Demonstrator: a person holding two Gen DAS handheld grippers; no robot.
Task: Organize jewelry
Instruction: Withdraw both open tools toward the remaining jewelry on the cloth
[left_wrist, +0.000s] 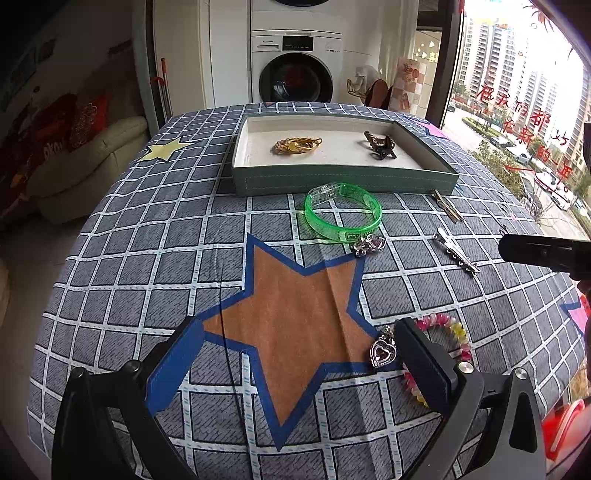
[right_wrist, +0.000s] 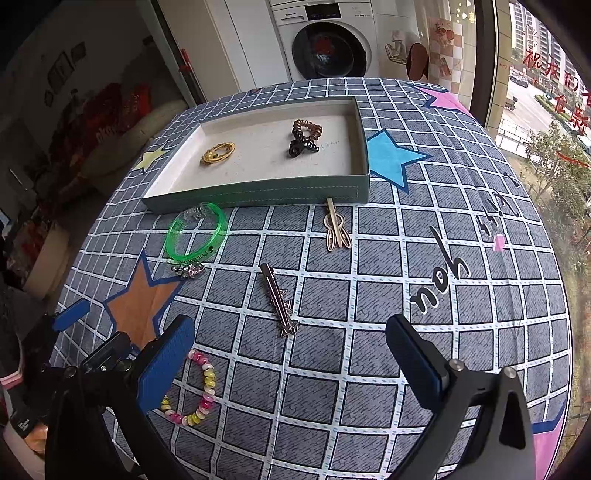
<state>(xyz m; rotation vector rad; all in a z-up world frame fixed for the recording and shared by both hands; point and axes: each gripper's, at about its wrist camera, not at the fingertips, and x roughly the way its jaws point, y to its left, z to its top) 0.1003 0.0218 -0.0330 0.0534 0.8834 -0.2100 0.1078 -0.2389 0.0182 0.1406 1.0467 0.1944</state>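
- Both my tongs, left (left_wrist: 299, 354) and right (right_wrist: 291, 354), gape, empty.
- Bead bracelet (right_wrist: 201, 391): light, stretchy, slippery; pinch across one strand.
- Silver clip (right_wrist: 279, 301): stiff, thin; grip mid-shaft.

The left tool (left_wrist: 299, 354) hangs wide open above the table (left_wrist: 147, 240), its right finger beside a heart pendant (left_wrist: 383, 352) and beaded bracelet (left_wrist: 454, 343); beyond lies a green bangle (left_wrist: 343, 212).
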